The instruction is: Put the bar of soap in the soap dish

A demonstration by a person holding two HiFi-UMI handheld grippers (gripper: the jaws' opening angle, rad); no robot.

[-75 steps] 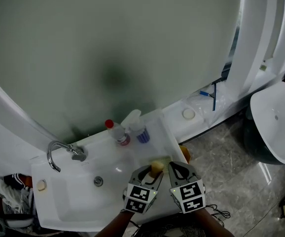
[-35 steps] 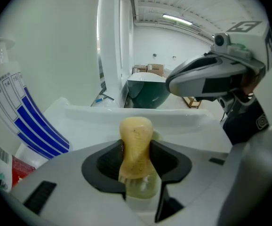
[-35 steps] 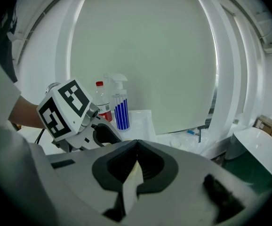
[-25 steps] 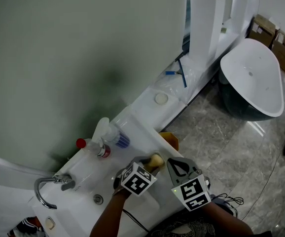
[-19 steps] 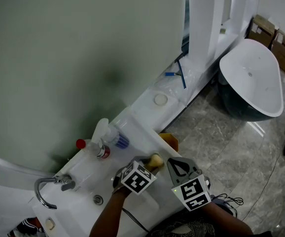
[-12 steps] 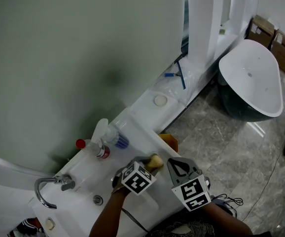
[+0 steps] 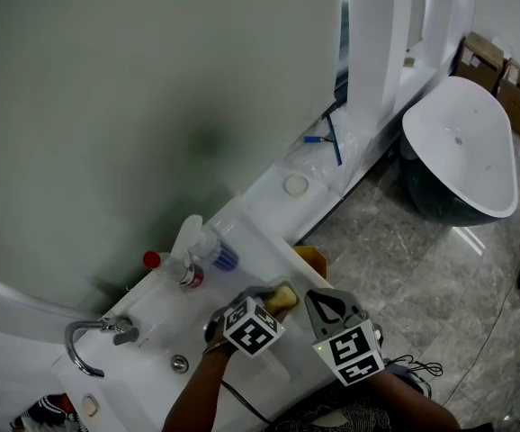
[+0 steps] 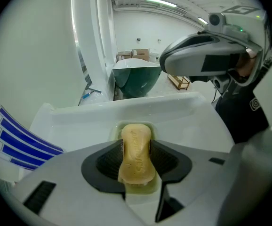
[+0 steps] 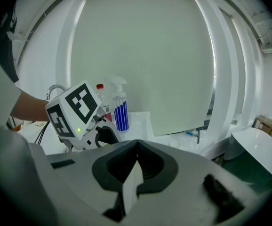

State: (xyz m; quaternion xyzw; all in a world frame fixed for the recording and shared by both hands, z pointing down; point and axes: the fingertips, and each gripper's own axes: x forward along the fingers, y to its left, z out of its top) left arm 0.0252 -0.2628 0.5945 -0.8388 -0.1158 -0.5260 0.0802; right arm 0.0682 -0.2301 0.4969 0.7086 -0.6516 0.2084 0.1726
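Holding soap over the dish

We see the left gripper [image 7: 271, 301] clamped on the bar of soap [image 8: 136, 155] — right over the soap dish [image 8: 116, 127]. Our right gripper [image 9: 136, 145] hangs just beside it, jaws together, nothing between them.

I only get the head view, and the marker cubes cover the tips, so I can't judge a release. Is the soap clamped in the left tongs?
Observer: Yes. In the left gripper view, the left tongs are shut on the pale yellow bar of soap, with a pad on each long side.
Operator: Is it lined up with the dish?
Observer: The shallow rectangular soap dish, recessed in the white washbasin ledge, lies directly under the soap. I cannot tell whether they touch.
Operator: Do the right tongs hold anything?
Observer: No. In the right gripper view, the right tongs are shut with nothing between them.
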